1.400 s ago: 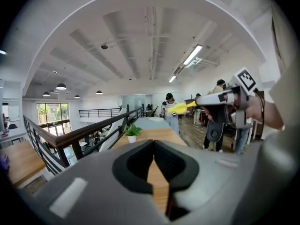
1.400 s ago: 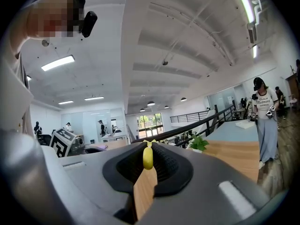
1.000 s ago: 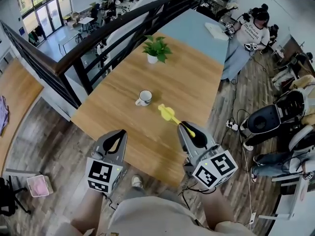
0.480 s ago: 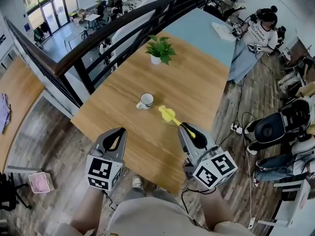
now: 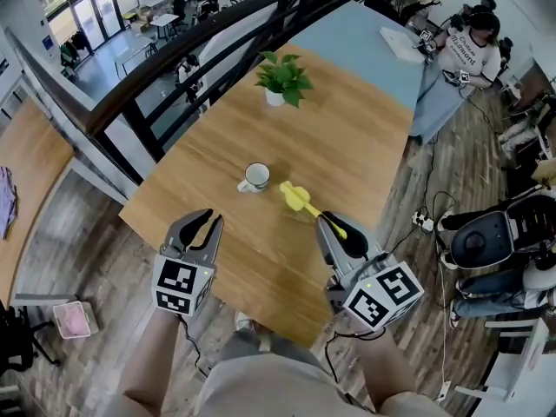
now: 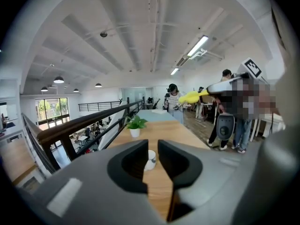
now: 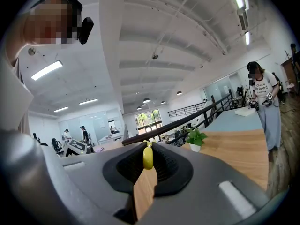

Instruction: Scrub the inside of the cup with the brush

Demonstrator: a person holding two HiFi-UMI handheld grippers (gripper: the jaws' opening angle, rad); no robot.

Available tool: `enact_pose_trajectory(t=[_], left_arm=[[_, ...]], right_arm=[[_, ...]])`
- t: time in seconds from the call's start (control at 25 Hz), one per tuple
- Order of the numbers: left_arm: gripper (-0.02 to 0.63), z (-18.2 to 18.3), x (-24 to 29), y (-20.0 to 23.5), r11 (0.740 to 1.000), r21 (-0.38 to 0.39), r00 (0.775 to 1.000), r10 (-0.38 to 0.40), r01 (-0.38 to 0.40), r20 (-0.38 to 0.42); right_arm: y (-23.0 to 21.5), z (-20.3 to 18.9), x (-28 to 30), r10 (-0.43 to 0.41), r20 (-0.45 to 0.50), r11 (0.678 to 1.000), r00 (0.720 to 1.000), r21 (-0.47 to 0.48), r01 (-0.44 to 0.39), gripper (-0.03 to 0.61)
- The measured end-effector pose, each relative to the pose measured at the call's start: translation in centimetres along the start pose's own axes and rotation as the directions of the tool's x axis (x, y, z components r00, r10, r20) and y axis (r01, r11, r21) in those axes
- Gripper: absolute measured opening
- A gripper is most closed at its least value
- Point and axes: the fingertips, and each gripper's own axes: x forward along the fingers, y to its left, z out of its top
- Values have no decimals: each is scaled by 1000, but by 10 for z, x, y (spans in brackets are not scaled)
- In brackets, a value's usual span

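The worktop (image 5: 347, 146) is showing a warm, matte wood grain in long boards, with a straight near edge. On it, towards the middle, the cup (image 5: 255, 176) is standing upright: a small round white mug with a smooth surface, its mouth facing up and its loop handle pointing to the person's left. Farther back, a leafy green plant (image 5: 281, 76) is sitting in a small white pot. The right hand-held gripper (image 5: 328, 222), grey and smooth-bodied with ribbed dark pads, is clenching the slim handle of the brush (image 5: 304, 202). The brush is bright yellow plastic, and its thicker, lobed head is reaching out towards the cup, near its right side but apart from it. The left hand-held gripper (image 5: 201, 224), of the same grey make with a black-and-white marker cube at its base, is hovering over the near edge of the worktop. Its jaws are opening with nothing between them, the cup showing only far beyond the gap.
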Motion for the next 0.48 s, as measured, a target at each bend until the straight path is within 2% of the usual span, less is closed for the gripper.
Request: enact_pose_trajectory(t=[0.16, 0.48], left_arm=[[71, -15, 32, 15, 1000, 3, 999, -15, 15, -38], [98, -49, 107, 27, 995, 61, 995, -73, 77, -74]], right_arm=[[-16, -9, 21, 8, -40, 1000, 999, -9, -8, 34], [-44, -40, 79, 32, -117, 999, 993, -27, -36, 34]])
